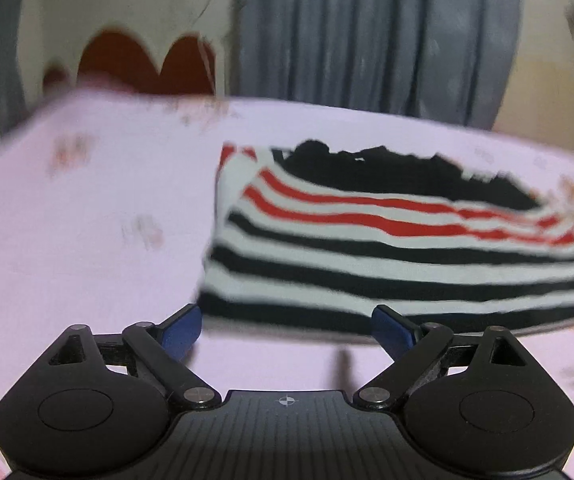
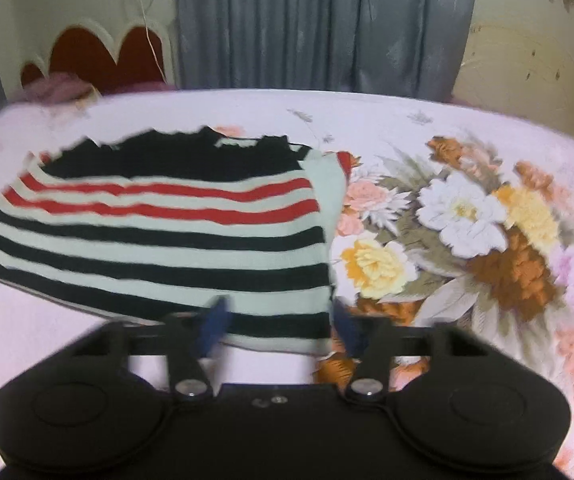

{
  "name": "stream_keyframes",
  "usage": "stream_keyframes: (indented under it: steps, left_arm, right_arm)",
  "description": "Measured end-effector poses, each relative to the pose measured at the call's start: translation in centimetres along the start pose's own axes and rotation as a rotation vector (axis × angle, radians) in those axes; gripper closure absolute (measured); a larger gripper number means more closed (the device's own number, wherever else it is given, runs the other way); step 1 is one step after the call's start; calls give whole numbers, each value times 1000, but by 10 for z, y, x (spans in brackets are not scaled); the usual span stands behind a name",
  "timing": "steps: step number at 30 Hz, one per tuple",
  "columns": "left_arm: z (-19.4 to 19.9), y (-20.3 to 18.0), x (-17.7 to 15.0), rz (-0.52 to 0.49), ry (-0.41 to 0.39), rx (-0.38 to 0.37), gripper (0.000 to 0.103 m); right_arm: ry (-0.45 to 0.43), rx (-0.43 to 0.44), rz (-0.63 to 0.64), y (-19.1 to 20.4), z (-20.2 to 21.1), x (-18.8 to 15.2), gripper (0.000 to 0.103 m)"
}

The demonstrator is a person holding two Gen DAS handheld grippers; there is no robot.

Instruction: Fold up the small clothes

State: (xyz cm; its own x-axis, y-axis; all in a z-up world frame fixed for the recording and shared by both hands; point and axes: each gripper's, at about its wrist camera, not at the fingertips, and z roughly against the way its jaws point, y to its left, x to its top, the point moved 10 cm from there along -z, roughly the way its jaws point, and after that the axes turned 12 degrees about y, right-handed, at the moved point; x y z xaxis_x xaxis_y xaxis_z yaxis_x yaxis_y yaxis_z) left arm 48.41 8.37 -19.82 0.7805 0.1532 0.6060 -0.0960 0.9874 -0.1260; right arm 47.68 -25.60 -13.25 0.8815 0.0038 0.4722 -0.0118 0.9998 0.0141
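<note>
Now, working from the left: your left gripper (image 1: 286, 330) hangs just off the near left corner of the shirt (image 1: 399, 248), its blue fingers (image 1: 183, 330) spread wide with only pink sheet (image 1: 87, 208) between them. It holds nothing.

The shirt lies on the bed, already doubled into a compact block. The black yoke sits toward the far edge of the bed, by the curtain (image 1: 367, 40); the red stripes come next, and the black-and-white stripes run nearest you. Its long axis goes left to right across the bed, parallel to the stripes, so the neck end faces away from you and the folded hem faces you. The near hem looks slightly raised off the sheet, though blur makes that hard to be sure of.

Your right gripper (image 2: 279, 330) is at the near right corner of the shirt (image 2: 159, 240), where the floral print (image 2: 467, 240) begins. Its fingers (image 2: 215, 330) straddle the striped hem with a gap between them, and the cloth crosses that gap. Whether the pads actually press on it I cannot tell; the frame is too smeared.

My read is that you are between folds, at the near edge. The next move probably calls for both grippers to pinch the two near corners evenly, then carry that edge toward the yoke without skewing the stripes.
</note>
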Motion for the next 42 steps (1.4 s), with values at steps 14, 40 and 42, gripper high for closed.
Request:
stream_keyframes:
  steps: [14,40,42]
  left_arm:
    - [-53,41,14,532,-39,-272,38]
    - [-61,46,42,608,-62,-348,85]
    - [-51,38,52,572,-85,-344,85]
  right_arm:
    - [-4,202,-21,65,-29,45,90]
    - [89,192,87,133,-104,80,103]
    - [93,209,79,131,-104,80,103]
